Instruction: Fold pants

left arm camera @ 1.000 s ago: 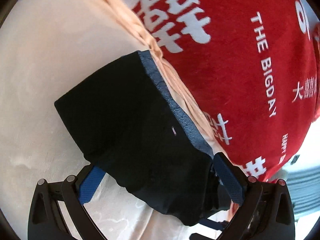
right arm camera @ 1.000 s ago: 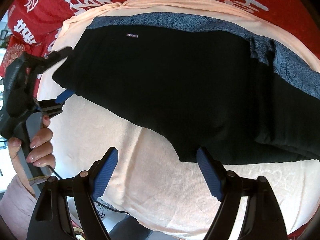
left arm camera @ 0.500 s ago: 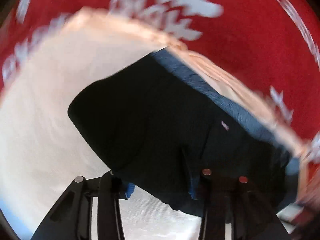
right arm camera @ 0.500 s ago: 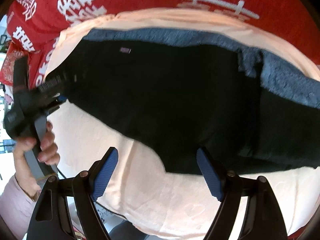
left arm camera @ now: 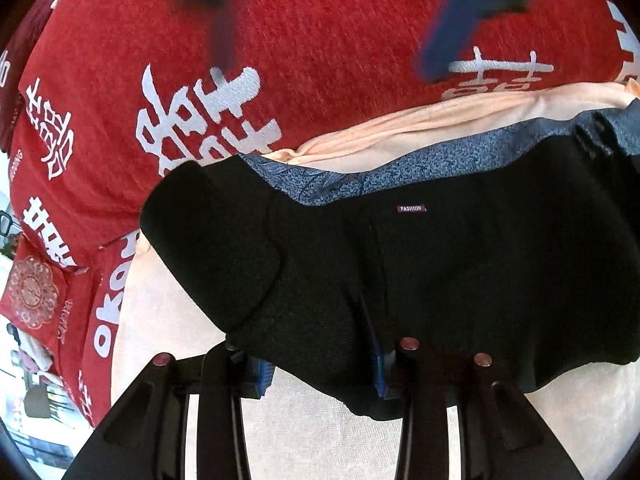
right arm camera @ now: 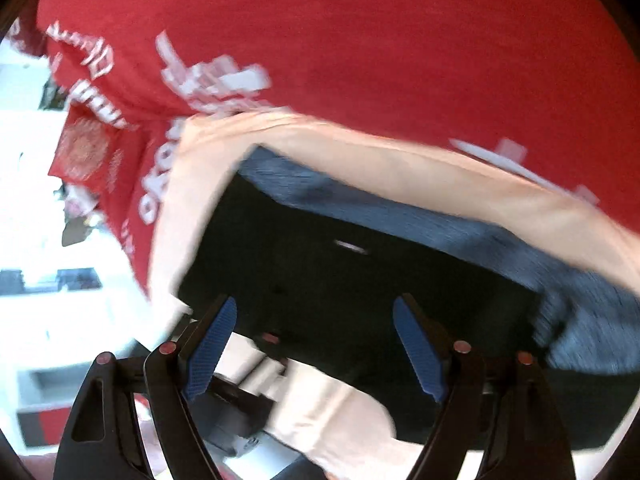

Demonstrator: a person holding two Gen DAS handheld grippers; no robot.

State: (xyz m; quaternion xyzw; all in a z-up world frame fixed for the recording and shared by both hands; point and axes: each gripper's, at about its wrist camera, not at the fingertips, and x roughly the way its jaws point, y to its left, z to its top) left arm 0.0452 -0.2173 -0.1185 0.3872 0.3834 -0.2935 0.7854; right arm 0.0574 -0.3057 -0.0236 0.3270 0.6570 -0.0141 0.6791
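Since 1 second ago the left gripper [left arm camera: 320,364] has closed from wide open onto the near edge of the black pants [left arm camera: 460,280], its 2 blue pads pinching a bunched fold of cloth. Beyond it the pants lie across the peach sheet [left arm camera: 460,108], blue waistband [left arm camera: 400,168] on the far side. Further off, the right gripper [right arm camera: 316,344] hangs wide open above the pants, holding nothing. Behind everything spreads the red blanket [left arm camera: 340,40].
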